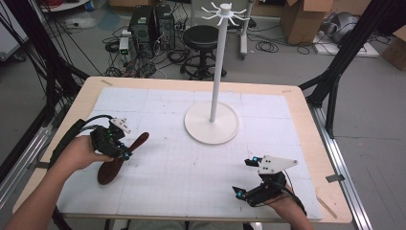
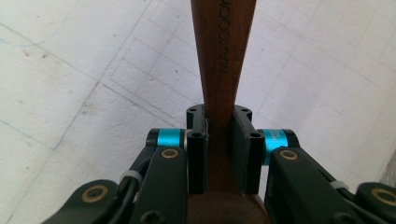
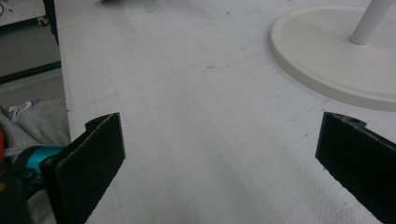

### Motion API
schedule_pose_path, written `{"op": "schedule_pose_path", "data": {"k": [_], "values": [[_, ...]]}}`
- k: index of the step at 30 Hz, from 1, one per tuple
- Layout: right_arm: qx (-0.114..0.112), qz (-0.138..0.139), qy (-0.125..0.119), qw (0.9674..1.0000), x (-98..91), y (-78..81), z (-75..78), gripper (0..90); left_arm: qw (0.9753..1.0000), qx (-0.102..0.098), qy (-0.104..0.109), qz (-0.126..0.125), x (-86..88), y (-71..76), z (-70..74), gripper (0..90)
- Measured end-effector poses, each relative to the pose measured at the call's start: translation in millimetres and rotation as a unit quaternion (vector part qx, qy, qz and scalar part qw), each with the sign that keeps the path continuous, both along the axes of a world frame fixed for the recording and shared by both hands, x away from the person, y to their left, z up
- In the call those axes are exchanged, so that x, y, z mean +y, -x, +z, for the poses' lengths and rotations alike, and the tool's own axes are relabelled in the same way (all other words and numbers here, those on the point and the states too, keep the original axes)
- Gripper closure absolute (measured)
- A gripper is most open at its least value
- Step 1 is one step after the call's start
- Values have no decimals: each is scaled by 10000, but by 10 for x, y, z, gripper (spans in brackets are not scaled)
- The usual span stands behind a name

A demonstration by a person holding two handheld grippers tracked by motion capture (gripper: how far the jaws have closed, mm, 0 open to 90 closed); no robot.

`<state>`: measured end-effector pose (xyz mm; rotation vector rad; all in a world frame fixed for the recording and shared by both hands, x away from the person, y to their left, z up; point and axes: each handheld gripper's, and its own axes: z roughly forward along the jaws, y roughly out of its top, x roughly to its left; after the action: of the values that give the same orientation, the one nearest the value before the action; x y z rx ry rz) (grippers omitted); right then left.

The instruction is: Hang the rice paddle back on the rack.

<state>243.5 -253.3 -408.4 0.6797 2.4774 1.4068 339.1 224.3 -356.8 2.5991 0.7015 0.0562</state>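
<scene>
While the left gripper [image 1: 125, 152] sits at about nine o'clock on the white gridded mat [image 1: 191, 172], its jaws are clamped on the handle of a dark wooden spoon [image 1: 119, 160], whose bowl lies toward seven o'clock and whose handle tip points toward the white stand [image 1: 212, 125] at twelve. Down at five o'clock, the right gripper [image 1: 244, 177] rests with its jaws wide apart, nothing between them.

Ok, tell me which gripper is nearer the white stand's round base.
Right. The right gripper sits below the base near the table's front edge, jaws open. The left gripper, clamping the wooden spoon, is farther off to its left.
</scene>
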Motion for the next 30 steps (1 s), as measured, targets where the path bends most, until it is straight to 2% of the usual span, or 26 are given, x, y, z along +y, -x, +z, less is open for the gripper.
{"op": "schedule_pose_path", "data": {"k": [4, 5, 15, 24, 28, 29, 30], "values": [[4, -6, -1, 10000, 4, 1, -3, 5, 9999, -75, 147, 18, 60, 21, 60, 776], [11, -4, 1, 10000, 7, 2, -5, 5, 9997, -68, 241, 53, 72, 29, 67, 776], [19, 22, 28, 10000, 20, 4, -10, 5, 9984, -102, 543, -81, 169, 63, 185, 776], [7, 42, 23, 10000, 28, 7, -10, 5, 9952, -171, 961, -101, 213, 92, 319, 777], [17, 55, 32, 10000, 24, 6, -8, 5, 9929, -208, 1173, -50, 206, 108, 366, 776], [21, 57, 26, 10000, 24, 6, -8, 5, 9929, -238, 1156, -115, 212, 101, 382, 776], [24, 54, 12, 10000, 26, 8, -7, 5, 9919, -250, 1246, -55, 202, 110, 388, 776]]}}
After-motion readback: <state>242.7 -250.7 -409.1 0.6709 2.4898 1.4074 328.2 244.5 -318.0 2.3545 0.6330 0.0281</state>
